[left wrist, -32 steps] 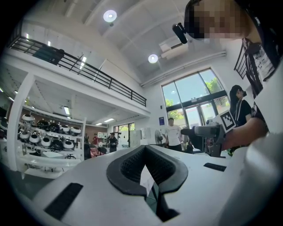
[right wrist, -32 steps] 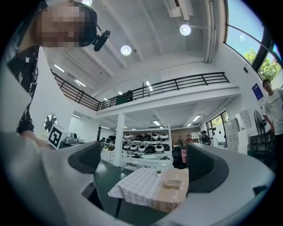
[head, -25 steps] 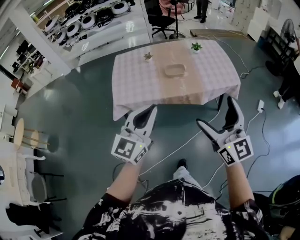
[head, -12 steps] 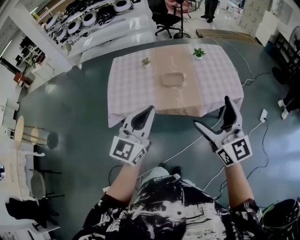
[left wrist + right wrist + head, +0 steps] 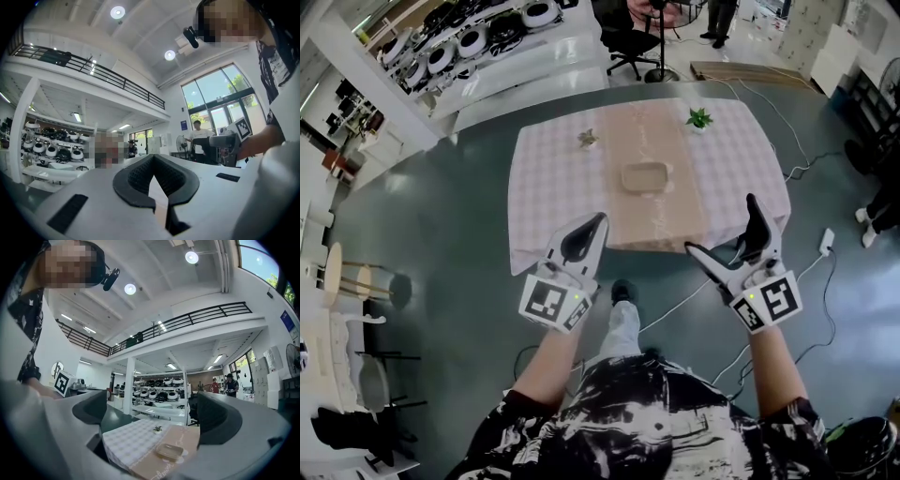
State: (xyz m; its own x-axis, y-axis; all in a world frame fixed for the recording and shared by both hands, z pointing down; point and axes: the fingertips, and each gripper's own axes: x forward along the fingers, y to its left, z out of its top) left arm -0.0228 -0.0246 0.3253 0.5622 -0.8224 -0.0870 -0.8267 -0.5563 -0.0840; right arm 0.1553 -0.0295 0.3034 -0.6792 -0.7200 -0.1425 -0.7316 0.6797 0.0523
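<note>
While the person stands on the grey floor (image 5: 441, 234) just short of a surface (image 5: 546, 178) covered with a checked cloth (image 5: 553, 202), both tools are held in the air in front of the body, well apart from each other and touching nothing. The left gripper (image 5: 592, 228) points at the near edge of the cloth, left of the middle; its own view shows the left gripper (image 5: 153, 160) with its jaws together, the dark pads meeting at the tips and nothing caught in the small gap behind them. The right gripper (image 5: 724, 225) hangs by the near right corner of the cloth with its jaws wide apart. In the right gripper view, the right gripper (image 5: 154, 423) frames the surface between its two spread pads without reaching it. A tan runner (image 5: 649, 211) lies down the middle of the cloth from the far edge to the near one, and a shallow tan tray (image 5: 644, 176) sits on it about the centre. Two small potted plants stand near the far edge, one (image 5: 587, 138) on the checked part to the left of the runner, the other (image 5: 699, 118) to its right. The tray (image 5: 169, 451) and one plant (image 5: 158, 429) show again between the right jaws. White cables (image 5: 675, 298) trail over the floor below the near edge, and a black office chair (image 5: 628, 42) stands beyond the far side.
</note>
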